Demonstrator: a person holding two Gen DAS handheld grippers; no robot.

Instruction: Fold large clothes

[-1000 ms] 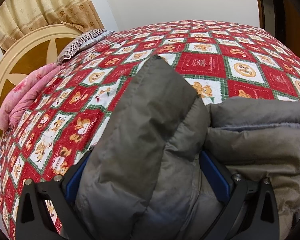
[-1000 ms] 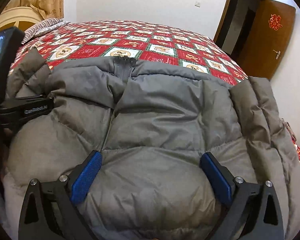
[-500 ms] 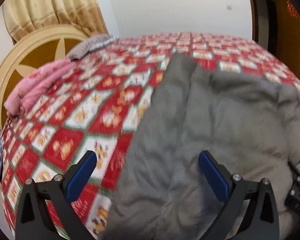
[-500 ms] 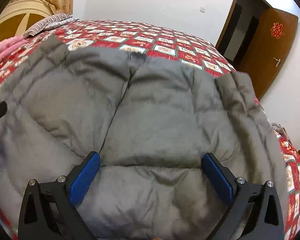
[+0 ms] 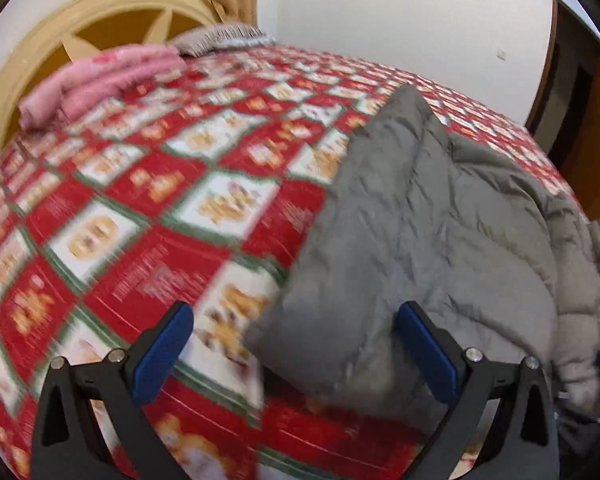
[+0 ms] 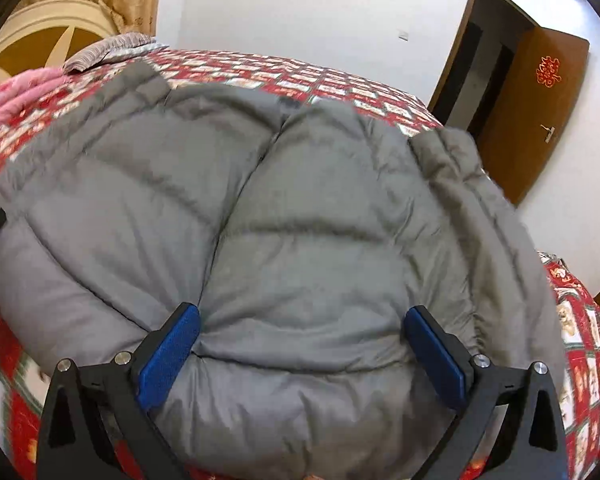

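Your left gripper [image 5: 294, 346] has its blue-padded fingers [image 5: 162, 354] spread wide and holding nothing, above the near left corner of the grey puffer jacket [image 5: 420, 240], which lies on the red patchwork bedspread [image 5: 148, 200]; motion blur smears the bedspread's pictures there. Your right gripper [image 6: 300, 354] also stands wide open and empty over the jacket's [image 6: 300, 220] quilted body, though you cannot tell whether the pads touch the fabric. The jacket's near hem is hidden behind the gripper frame, and its zipper and sleeves are hard to make out.
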